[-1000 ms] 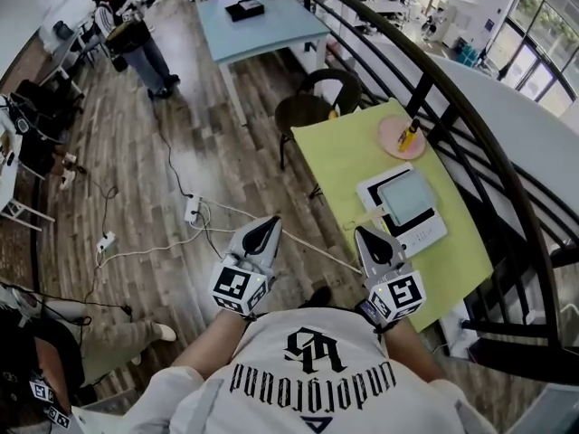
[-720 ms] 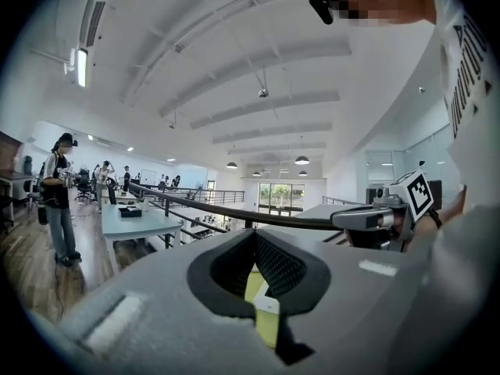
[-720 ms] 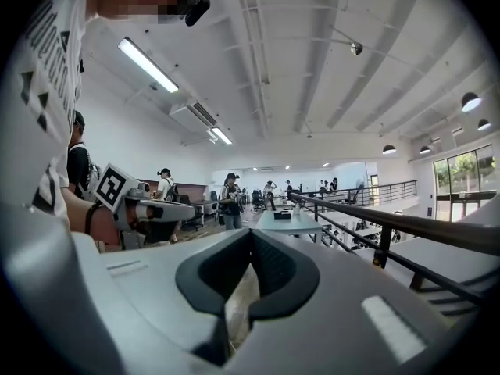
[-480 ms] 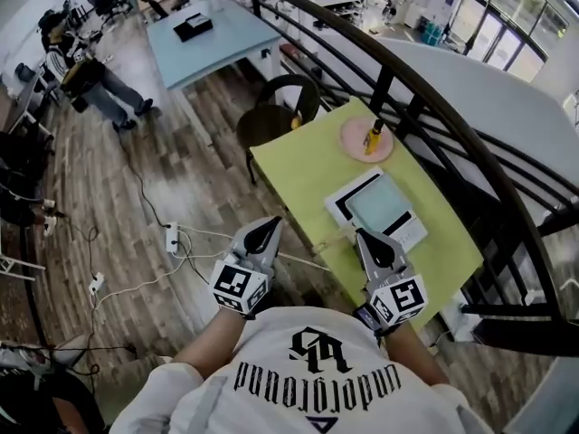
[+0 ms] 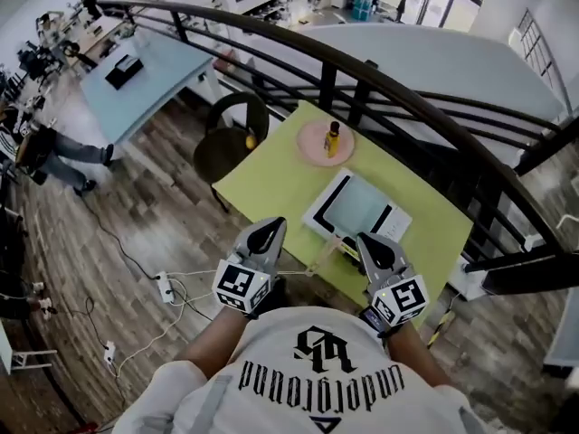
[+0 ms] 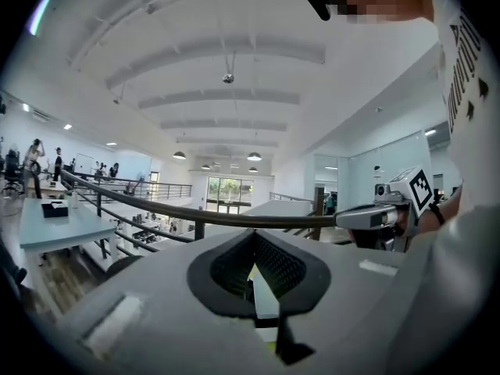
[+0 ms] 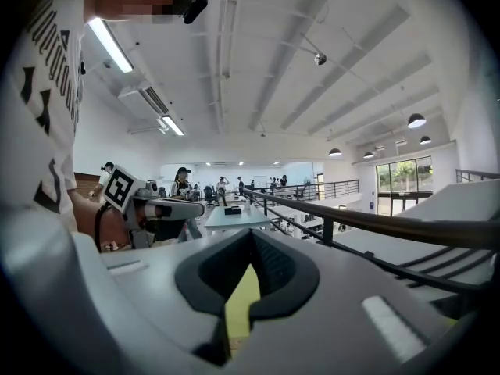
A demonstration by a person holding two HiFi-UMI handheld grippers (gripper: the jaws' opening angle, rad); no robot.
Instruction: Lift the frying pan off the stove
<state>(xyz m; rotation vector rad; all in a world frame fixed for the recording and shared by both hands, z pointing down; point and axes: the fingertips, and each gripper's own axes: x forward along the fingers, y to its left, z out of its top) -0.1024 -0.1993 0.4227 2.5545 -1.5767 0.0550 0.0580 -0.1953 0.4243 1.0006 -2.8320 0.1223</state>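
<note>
Both grippers had swung round since the earlier frame, so the table once off to their right lay straight ahead. Left gripper (image 5: 265, 234) and right gripper (image 5: 374, 245) hung near its edge, jaws pressed together with nothing between them. Beyond their tips, nearer the right one and touching neither, a square pale-green frying pan (image 5: 353, 204) sat on a flat white stove (image 5: 391, 223) on the yellow-green table (image 5: 271, 179), its tan handle (image 5: 324, 256) pointing back between them.

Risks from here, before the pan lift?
Left hand-held gripper and right hand-held gripper are shut; unopened, they may knock the pan handle. A corded power strip lies on the floor near the person's feet: trip risk. The bottle stands on the plate beyond the stove; a swung pan might topple it.
</note>
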